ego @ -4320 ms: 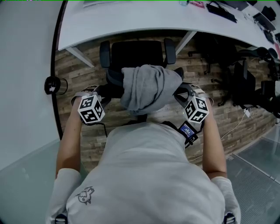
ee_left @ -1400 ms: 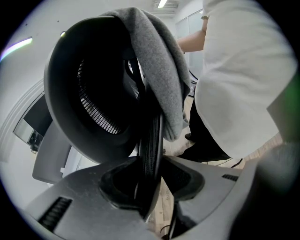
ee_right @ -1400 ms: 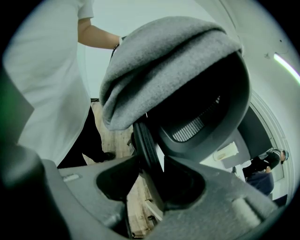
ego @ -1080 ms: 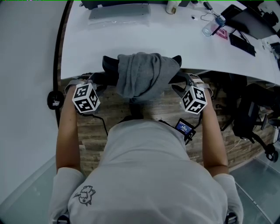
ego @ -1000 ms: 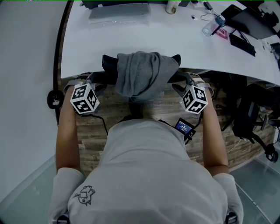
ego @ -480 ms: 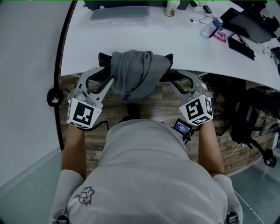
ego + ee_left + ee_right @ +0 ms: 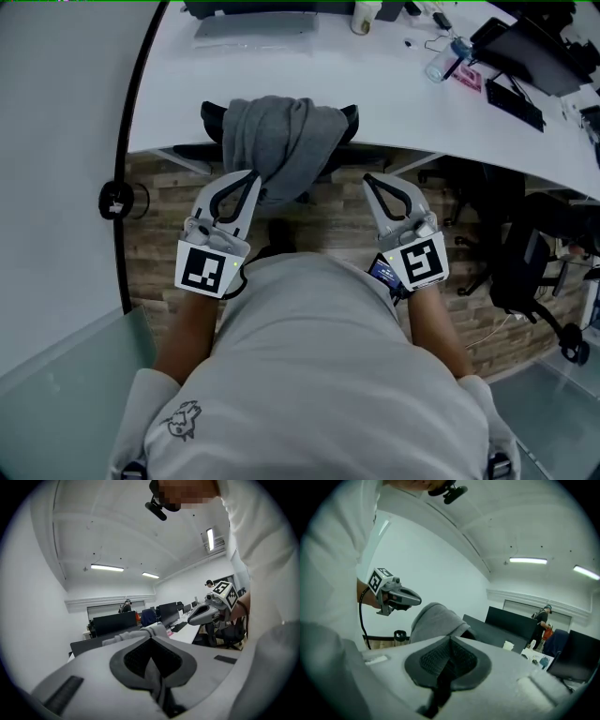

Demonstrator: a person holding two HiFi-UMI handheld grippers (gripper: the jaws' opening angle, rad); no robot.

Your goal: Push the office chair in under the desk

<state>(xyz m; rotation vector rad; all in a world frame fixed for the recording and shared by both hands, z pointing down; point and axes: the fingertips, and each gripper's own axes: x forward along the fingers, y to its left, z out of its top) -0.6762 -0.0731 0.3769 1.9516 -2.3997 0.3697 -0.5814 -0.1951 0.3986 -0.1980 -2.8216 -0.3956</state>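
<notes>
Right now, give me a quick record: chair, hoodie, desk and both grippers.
chair: tucked under the desk, only the backrest top shows at the edge
hoodie: grey, draped over the backrest
desk: white, curved front edge
left gripper: shut, empty, just short of the hoodie
right gripper: shut, empty, clear of the chair
task: looks done

Open-plan office; long white worktop with a bottle and cables; rows of dark monitors; black swivel chairs on castors; strip lights overhead; wood-look floor.
</notes>
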